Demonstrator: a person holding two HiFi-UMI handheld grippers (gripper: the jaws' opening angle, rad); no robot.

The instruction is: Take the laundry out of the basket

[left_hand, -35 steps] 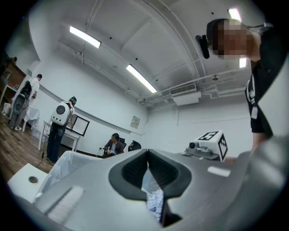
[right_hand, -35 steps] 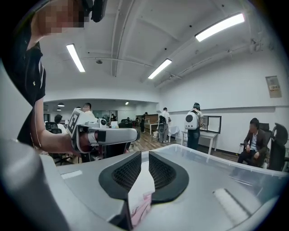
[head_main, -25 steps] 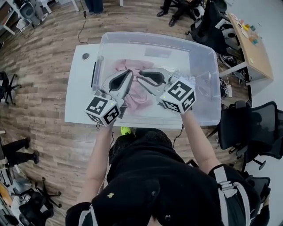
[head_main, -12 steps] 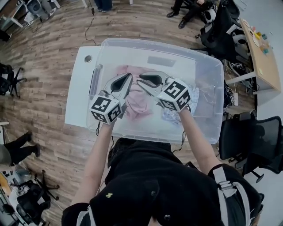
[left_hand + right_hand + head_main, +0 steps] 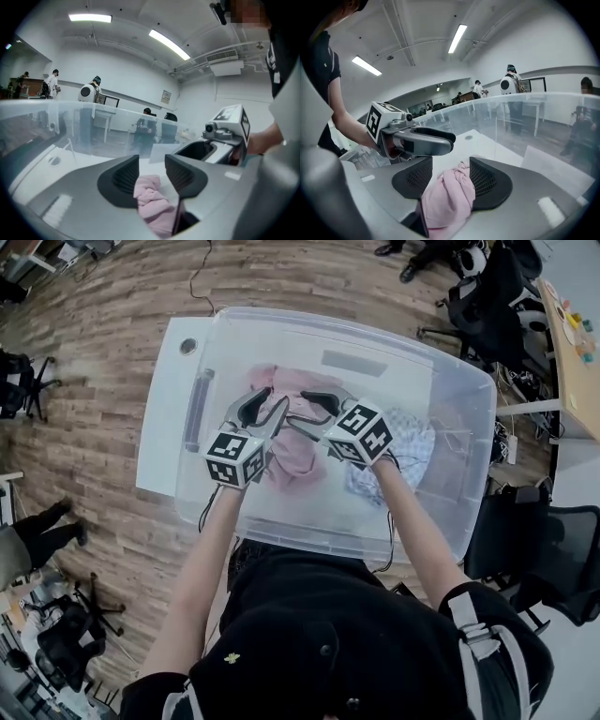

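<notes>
One white rectangular table (image 5: 161, 437) on a wood-plank floor (image 5: 94, 343) carries a big clear plastic bin (image 5: 459, 484). The bin covers most of the top, leaving only a strip along the table's left edge bare. W/in the bin, a crumpled pink cloth garment (image 5: 292, 460) lies on the bottom, left of centre. A white patterned cloth (image 5: 411, 442) lies beside it toward the bin's right wall; can't tell if the two touch. Both hand-held tongs are inside the bin, over the pink garment, tips near each other.

Left gripper (image 5: 266, 401): jaws partly apart, having just been opening. Its own view shows the garment (image 5: 151, 201) in the gap, nearer the left-hand jaw, w/ clear space to the other, so nothing is clamped.

Right gripper (image 5: 300, 411): jaws also partly apart, a bit wider, and just been opening too. In its own view the garment (image 5: 447, 197) bunches up btwn the pads, against the right-hand one, not visibly pinched.
</notes>
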